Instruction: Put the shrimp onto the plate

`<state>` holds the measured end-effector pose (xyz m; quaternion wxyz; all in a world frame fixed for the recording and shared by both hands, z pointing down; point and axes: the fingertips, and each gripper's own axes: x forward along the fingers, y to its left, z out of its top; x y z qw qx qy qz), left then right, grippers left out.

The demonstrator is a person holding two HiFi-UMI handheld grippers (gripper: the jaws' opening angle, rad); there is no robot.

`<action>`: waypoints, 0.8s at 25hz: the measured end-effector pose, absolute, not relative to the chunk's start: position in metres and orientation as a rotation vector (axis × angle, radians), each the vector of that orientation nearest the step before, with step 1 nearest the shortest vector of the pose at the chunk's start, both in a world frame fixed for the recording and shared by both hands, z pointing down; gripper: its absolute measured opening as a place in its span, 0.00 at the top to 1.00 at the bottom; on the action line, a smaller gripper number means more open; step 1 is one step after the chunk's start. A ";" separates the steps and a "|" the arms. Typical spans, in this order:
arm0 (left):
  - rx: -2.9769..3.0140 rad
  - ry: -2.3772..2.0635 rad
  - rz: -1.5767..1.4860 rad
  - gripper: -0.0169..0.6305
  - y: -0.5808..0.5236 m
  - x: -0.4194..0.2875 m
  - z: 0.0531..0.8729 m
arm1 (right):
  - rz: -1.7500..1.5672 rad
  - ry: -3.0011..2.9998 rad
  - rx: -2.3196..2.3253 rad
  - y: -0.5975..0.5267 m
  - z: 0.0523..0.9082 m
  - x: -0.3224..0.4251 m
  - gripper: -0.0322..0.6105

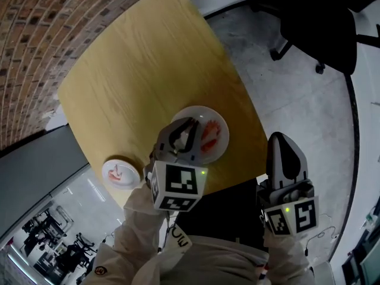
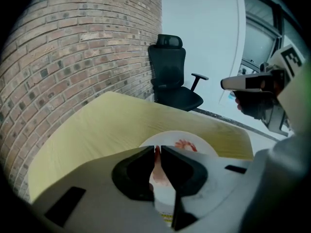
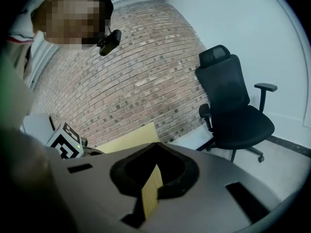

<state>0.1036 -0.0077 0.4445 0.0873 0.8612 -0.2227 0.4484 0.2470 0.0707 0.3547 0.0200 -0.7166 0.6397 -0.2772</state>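
Gripped a pink shrimp point(image 2: 156, 166) in the left hand-held gripper point(image 1: 189, 129) point(image 2: 156, 152), jaws narrow on it, above the white plate point(image 1: 196, 110) point(image 2: 206, 147) by the table's point(image 1: 136, 58) near edge. Saw another shrimp point(image 1: 210, 134) point(image 2: 186, 144) lying there. Held the right hand-held gripper point(image 1: 280, 138) point(image 3: 155, 147) beyond that edge, jaws together, empty.

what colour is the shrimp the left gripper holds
The shrimp is pale pink and red, best in left gripper view.

No text can be read. The left cube point(image 1: 177, 187) and right cube point(image 1: 292, 215) carry only square markers; a yellow label point(image 2: 166, 220) may bear print, too blurred.
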 end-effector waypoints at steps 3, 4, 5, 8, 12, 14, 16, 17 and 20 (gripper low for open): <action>2.569 -0.648 1.342 0.90 -0.007 0.112 0.447 | -0.864 1.958 -2.239 0.075 0.357 0.255 0.91; 2.570 -0.645 1.344 0.90 -0.007 0.114 0.447 | -0.866 1.950 -2.244 0.077 0.357 0.258 0.91; 2.571 -0.642 1.345 0.90 -0.007 0.117 0.448 | -0.867 1.945 -2.248 0.078 0.357 0.261 0.91; 2.575 -0.636 1.347 0.90 -0.007 0.124 0.448 | -0.873 1.933 -2.257 0.081 0.358 0.269 0.91; 2.567 -0.634 1.350 0.89 -0.006 0.129 0.449 | -0.877 1.918 -2.262 0.084 0.361 0.275 0.91; 2.576 -0.642 1.337 0.90 -0.007 0.130 0.449 | -0.879 1.917 -2.257 0.085 0.362 0.276 0.91; 2.584 -0.653 1.326 0.89 -0.008 0.130 0.449 | -0.883 1.921 -2.253 0.084 0.363 0.275 0.91; 2.583 -0.658 1.324 0.89 -0.009 0.131 0.449 | -0.886 1.923 -2.251 0.084 0.364 0.275 0.91; 2.575 -0.660 1.324 0.89 -0.009 0.132 0.448 | -0.888 1.927 -2.246 0.083 0.364 0.275 0.91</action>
